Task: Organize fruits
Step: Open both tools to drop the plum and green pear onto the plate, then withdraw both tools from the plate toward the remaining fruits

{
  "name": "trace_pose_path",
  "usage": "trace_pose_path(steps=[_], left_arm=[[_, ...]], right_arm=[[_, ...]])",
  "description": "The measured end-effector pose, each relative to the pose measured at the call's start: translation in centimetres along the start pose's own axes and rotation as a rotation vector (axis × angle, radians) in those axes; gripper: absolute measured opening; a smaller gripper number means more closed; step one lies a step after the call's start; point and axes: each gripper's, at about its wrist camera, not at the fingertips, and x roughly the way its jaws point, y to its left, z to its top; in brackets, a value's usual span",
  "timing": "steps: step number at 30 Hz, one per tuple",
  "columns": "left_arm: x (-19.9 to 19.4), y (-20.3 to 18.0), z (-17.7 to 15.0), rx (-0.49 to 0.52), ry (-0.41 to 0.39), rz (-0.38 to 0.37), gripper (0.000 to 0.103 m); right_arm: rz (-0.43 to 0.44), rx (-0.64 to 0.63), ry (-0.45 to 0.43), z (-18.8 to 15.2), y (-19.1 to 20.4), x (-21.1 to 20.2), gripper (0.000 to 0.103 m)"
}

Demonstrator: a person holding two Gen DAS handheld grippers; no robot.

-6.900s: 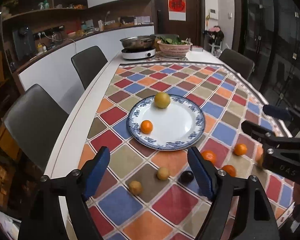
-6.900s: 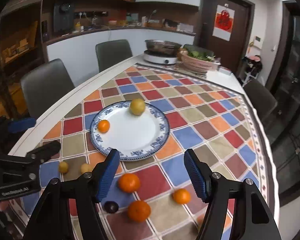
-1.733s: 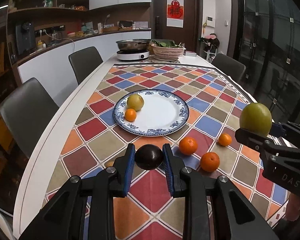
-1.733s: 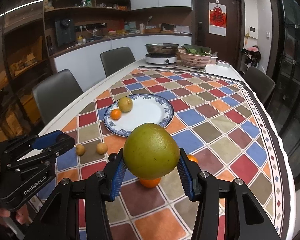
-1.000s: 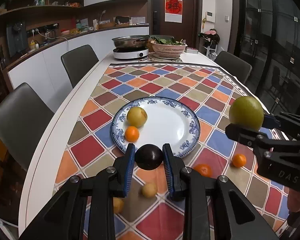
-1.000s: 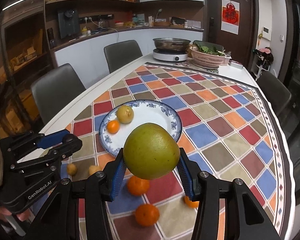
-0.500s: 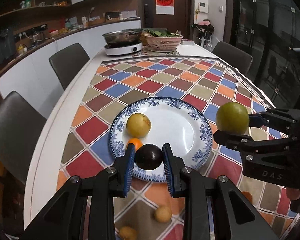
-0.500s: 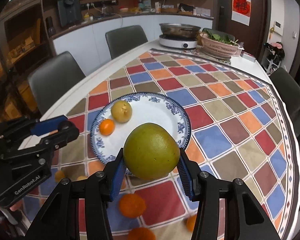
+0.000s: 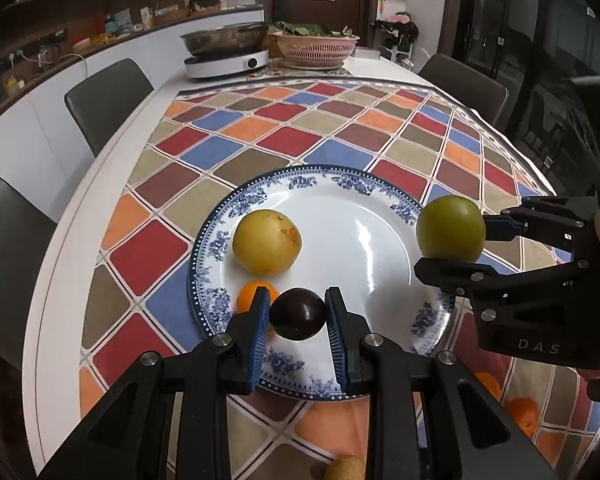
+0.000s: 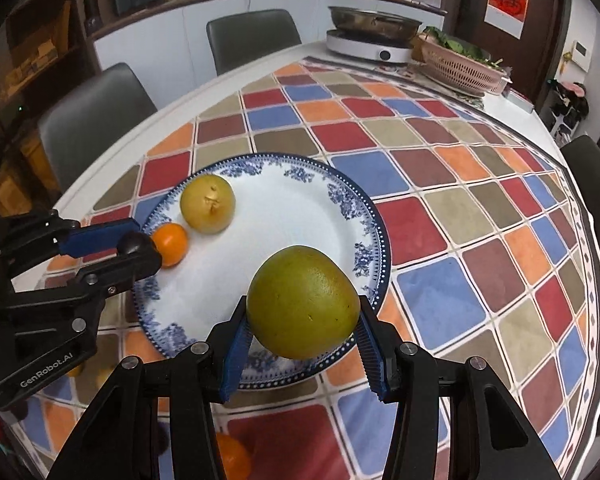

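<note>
A blue-rimmed white plate (image 9: 352, 200) (image 10: 284, 216) lies on the checked tablecloth. On it sit a yellow pear (image 9: 267, 247) (image 10: 207, 209) and a small orange (image 9: 248, 294) (image 10: 171, 244). My left gripper (image 9: 298, 314) (image 10: 134, 245) is shut on a dark plum (image 9: 298, 314) and holds it over the plate's near rim. My right gripper (image 10: 302, 322) (image 9: 452, 240) is shut on a large green fruit (image 10: 302, 302) (image 9: 450, 233) and holds it above the plate's right side.
Loose oranges (image 9: 520, 414) (image 10: 230, 458) and a small yellow fruit (image 9: 344, 468) lie on the cloth near me. A hotplate with a steel pan (image 9: 228, 62) and a pink basket of greens (image 9: 316, 46) stand at the far end. Grey chairs (image 9: 104, 96) line the table.
Both grippers have moved forward and down toward the plate with their fruits; the plate now fills the middle of both views. Both stay shut.
</note>
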Motion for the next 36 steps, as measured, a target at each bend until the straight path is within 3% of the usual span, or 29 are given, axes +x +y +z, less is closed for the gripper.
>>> trace_pose_path(steps=[8,13,19,25,28,36], left_arm=[[0.8,-0.2,0.1,0.018,0.029,-0.008,0.029],[-0.3,-0.3,-0.1,0.017,0.011,0.010,0.045],[-2.6,-0.6,-0.6,0.012,-0.005,0.060,0.047],[-6.2,-1.3,-1.2,-0.011,-0.040,0.103,0.057],[-8.1,-1.7,-1.6,-0.025,-0.064,0.113,0.061],[-12.6,-2.6,-4.3,-0.048,-0.133,0.135,0.071]], right_arm=[[0.020,0.014,0.029,-0.1,-0.3,1.4,0.050],[0.038,0.029,0.015,-0.4,-0.4,1.0,0.051],[-0.023,0.037,-0.070,-1.0,-0.2,-2.3,0.054],[-0.104,0.061,-0.176,-2.0,0.2,-6.8,0.064],[-0.115,0.076,-0.219,-2.5,0.6,-8.9,0.071],[-0.119,0.101,-0.269,-4.9,2.1,-12.5,0.071]])
